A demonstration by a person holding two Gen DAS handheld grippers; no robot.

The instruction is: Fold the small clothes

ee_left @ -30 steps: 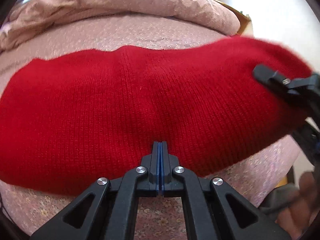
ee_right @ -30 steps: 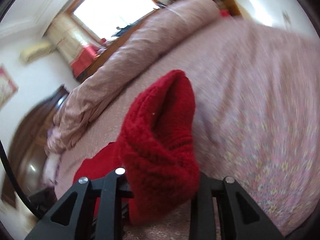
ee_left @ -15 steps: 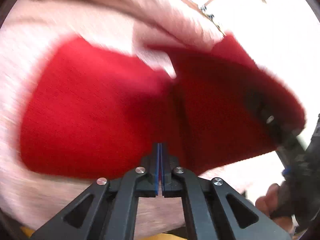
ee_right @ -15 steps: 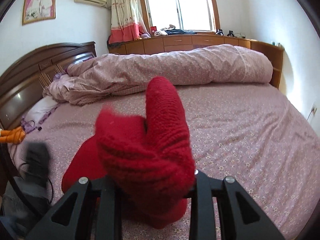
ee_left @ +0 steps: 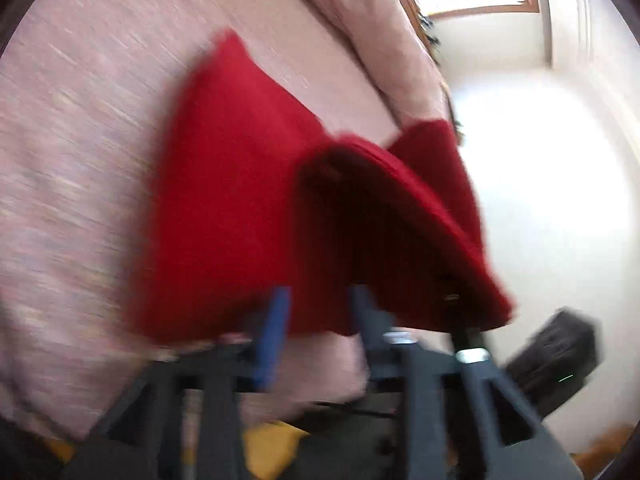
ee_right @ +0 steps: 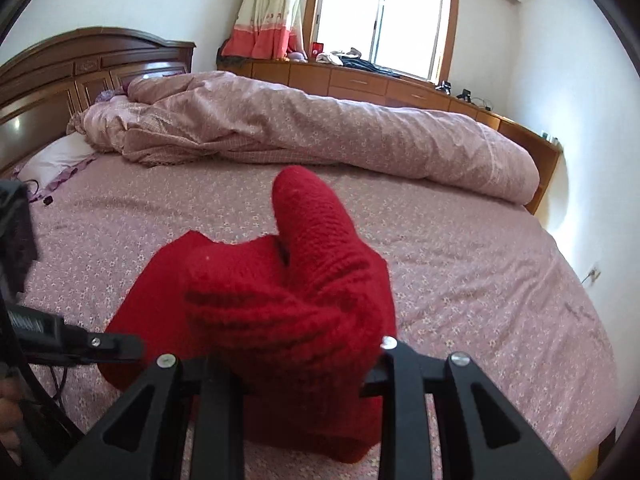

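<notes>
Left wrist view, blurred: left gripper (ee_left: 316,304), jaws just parted, nothing pinched, before red knit garment (ee_left: 224,208) half-folded on bed (ee_left: 80,120); right wrist view: right gripper (ee_right: 296,368) clamped on bunched garment fold above bed.

red knit garment (ee_right: 280,312): 1 | tongs: 2 | duvet (ee_right: 320,120): 1 | pillow (ee_right: 56,158): 1
</notes>
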